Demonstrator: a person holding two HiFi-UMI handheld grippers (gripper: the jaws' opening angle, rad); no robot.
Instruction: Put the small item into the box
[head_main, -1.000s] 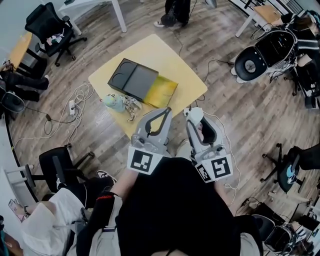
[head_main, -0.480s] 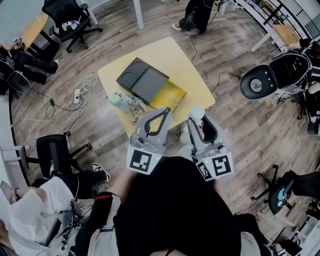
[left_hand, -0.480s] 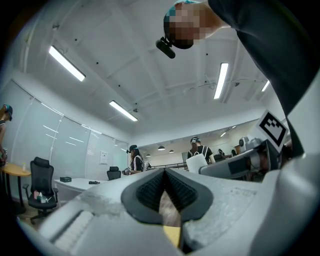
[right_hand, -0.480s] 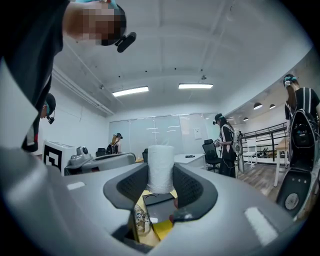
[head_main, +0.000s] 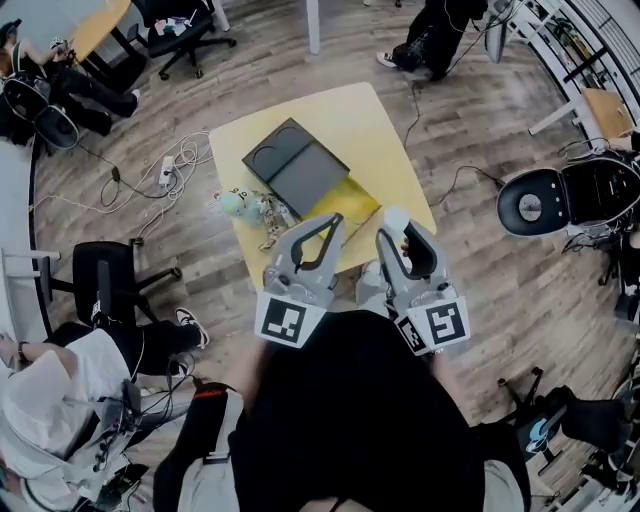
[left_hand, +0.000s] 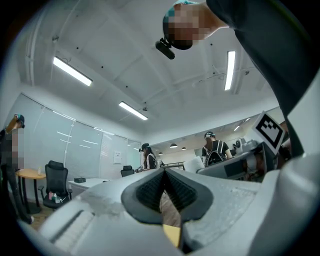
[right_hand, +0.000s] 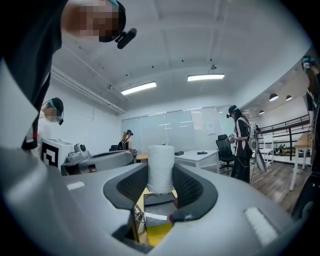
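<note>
Nearest, left hand-held gripper (head_main: 328, 222) clenched, empty, tips meeting. Right hand-held gripper (head_main: 402, 232) just beside it, grasping small white roll (right_hand: 161, 169), upright between pads, over near desk edge. Beyond, dark box (head_main: 296, 166) on yellow desk (head_main: 375, 120), yellow part showing at near end. Small toys (head_main: 245, 207) at desk's left edge. Farther out, office chair (head_main: 105, 300) on wood floor (head_main: 480, 270)

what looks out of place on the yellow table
The dark grey lid sits shifted on the yellow box, leaving its near end uncovered. A clump of small toys, one teal, lies right at the yellow table's left edge and seems to overhang it. Nothing looks spilled or broken.
</note>
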